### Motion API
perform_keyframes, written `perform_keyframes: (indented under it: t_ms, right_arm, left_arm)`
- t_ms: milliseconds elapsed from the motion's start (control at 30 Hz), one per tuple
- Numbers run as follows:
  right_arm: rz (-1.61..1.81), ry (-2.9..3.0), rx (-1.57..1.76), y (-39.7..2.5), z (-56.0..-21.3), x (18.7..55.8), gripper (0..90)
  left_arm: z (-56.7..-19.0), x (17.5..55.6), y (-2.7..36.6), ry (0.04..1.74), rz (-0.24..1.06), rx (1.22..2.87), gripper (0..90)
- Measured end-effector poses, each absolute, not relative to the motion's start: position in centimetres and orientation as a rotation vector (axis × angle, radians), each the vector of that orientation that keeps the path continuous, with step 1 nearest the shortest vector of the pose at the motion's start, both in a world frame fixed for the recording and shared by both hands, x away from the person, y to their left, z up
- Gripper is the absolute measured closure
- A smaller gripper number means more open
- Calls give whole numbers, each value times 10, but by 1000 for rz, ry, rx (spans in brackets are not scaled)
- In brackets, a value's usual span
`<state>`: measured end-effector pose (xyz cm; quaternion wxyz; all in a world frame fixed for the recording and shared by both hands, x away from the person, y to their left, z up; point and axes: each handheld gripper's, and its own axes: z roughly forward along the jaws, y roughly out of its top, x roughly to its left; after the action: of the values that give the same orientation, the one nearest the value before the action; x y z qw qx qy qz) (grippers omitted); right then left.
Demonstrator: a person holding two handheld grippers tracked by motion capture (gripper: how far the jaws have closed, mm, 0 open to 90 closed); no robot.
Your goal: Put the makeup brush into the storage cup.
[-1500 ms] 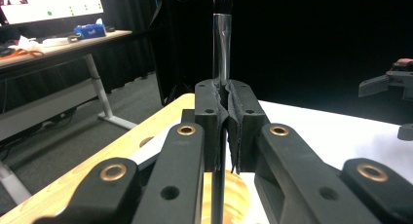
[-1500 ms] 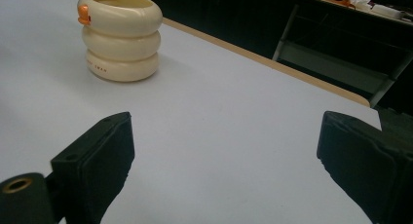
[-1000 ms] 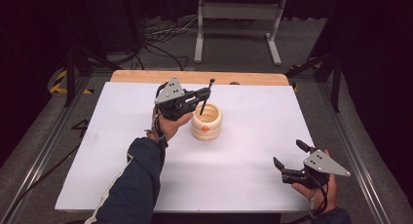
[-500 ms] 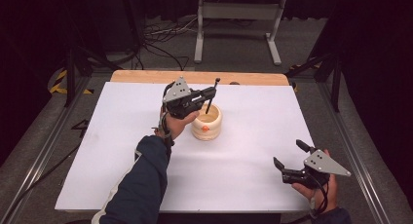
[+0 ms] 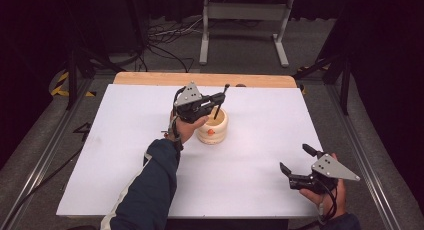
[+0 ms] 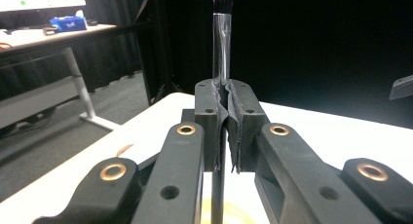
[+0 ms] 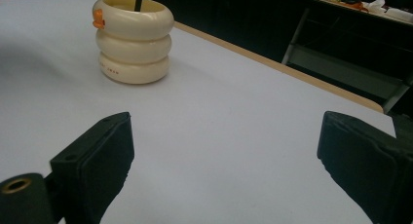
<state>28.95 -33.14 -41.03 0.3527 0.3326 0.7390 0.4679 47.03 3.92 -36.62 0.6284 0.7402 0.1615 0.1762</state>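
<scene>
The left gripper (image 5: pixel 216 101) has its jaws clamped on a brush (image 6: pixel 221 48), bristles up, its lower end inside the cream pot (image 5: pixel 213 129) near the table's (image 5: pixel 125 155) middle. Best to keep the handle upright and clear of the rim. The right gripper (image 5: pixel 295 166) rests wide open at the near right corner, well apart.

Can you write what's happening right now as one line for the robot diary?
left gripper: shut on brush, handle end in cream holder | right gripper: open, apart near table corner
</scene>
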Motion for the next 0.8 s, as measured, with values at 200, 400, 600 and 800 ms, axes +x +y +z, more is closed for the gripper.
perform_keyframes:
  t_ms: [200,400,600,800]
  right_arm:
    - [1204,1916,858,-331,-411,290,67]
    - [1203,1915,861,-331,-411,290,67]
    - [1199,1918,855,-331,-411,290,67]
    - [1198,1920,857,-331,-411,290,68]
  left_arm:
    - [-376,472,40,385,390,1705,837]
    - [-386,472,43,399,372,1705,837]
    - [-392,469,48,405,372,1706,837]
    - [-399,467,53,428,364,1698,836]
